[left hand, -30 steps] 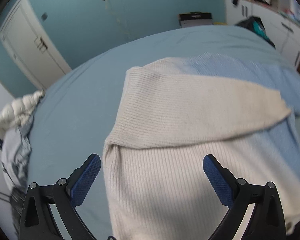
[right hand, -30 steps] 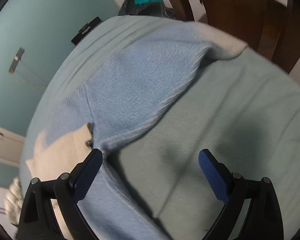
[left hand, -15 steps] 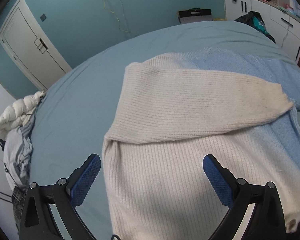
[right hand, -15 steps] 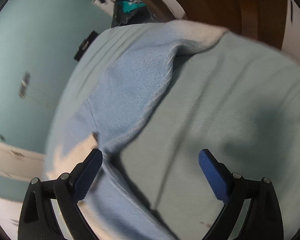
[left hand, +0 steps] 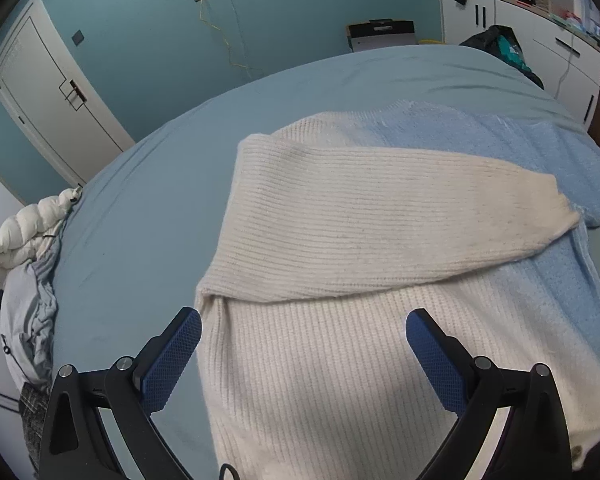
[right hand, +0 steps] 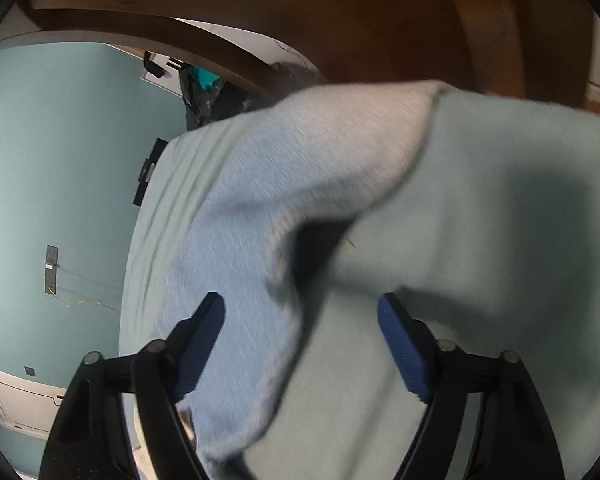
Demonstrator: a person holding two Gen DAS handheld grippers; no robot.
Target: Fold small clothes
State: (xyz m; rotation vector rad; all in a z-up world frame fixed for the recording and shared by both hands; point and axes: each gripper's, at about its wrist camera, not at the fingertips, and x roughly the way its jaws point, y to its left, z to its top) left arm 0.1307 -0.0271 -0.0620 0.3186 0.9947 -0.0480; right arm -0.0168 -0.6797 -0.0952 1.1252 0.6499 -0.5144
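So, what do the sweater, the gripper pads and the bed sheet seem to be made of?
Sweater: a soft knit, probably wool or acrylic; ribbed rows in the cream part, fuzzier nap in the pale blue part.
Left gripper pads: blue, matte, likely rubber or textured plastic; a fine diamond grid shows.
Bed sheet: smooth woven cloth, perhaps cotton; flat, with shallow wrinkles.

Left gripper angled steeply downward, its blue-padded fingers spread wide with neither pad pressing on anything. Right gripper tilted downward at a shallower angle, its jaws having just been closing but with a clear gap remaining between the pads; cloth lies in that gap, not yet pinched. The right-wrist view is motion-blurred.
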